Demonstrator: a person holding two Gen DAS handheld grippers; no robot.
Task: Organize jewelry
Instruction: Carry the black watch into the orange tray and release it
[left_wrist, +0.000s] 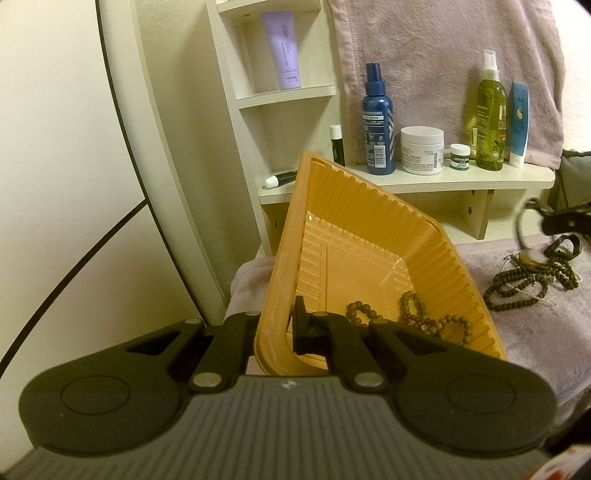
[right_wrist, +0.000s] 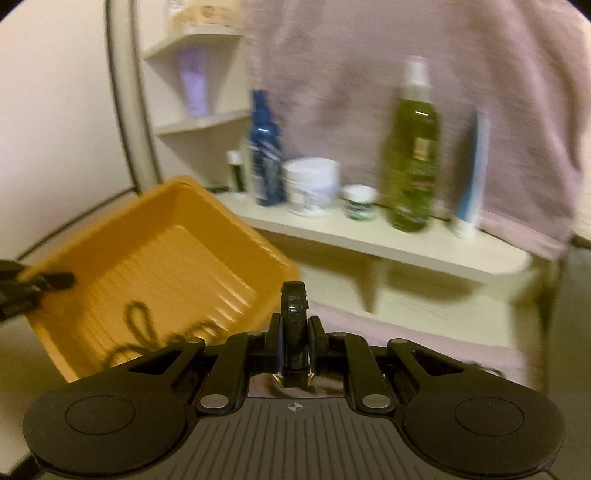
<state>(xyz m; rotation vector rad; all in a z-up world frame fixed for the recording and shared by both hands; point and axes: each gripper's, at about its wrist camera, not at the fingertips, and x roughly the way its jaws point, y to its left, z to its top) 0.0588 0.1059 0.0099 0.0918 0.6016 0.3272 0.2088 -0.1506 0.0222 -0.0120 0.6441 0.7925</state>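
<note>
My left gripper (left_wrist: 275, 328) is shut on the near wall of an orange plastic tray (left_wrist: 354, 236) and holds it tilted up. Brown bead bracelets (left_wrist: 410, 314) lie in the tray's low corner. More dark bead strings (left_wrist: 524, 284) lie in a pile on the pink cloth to the right. My right gripper (right_wrist: 294, 332) is shut on a dark, glossy band-like piece (right_wrist: 294, 306) that stands up between the fingers. It also shows in the left wrist view (left_wrist: 561, 221) above the pile. In the blurred right wrist view the tray (right_wrist: 155, 236) is at the left with beads (right_wrist: 136, 332) in it.
A low wooden shelf (left_wrist: 406, 184) behind the tray carries a blue bottle (left_wrist: 378, 122), a white cream jar (left_wrist: 422, 149), a small jar, a green spray bottle (left_wrist: 490, 110) and tubes. A purple tube (left_wrist: 282, 48) stands on a higher shelf. Pink cloth (left_wrist: 535, 332) covers the surface.
</note>
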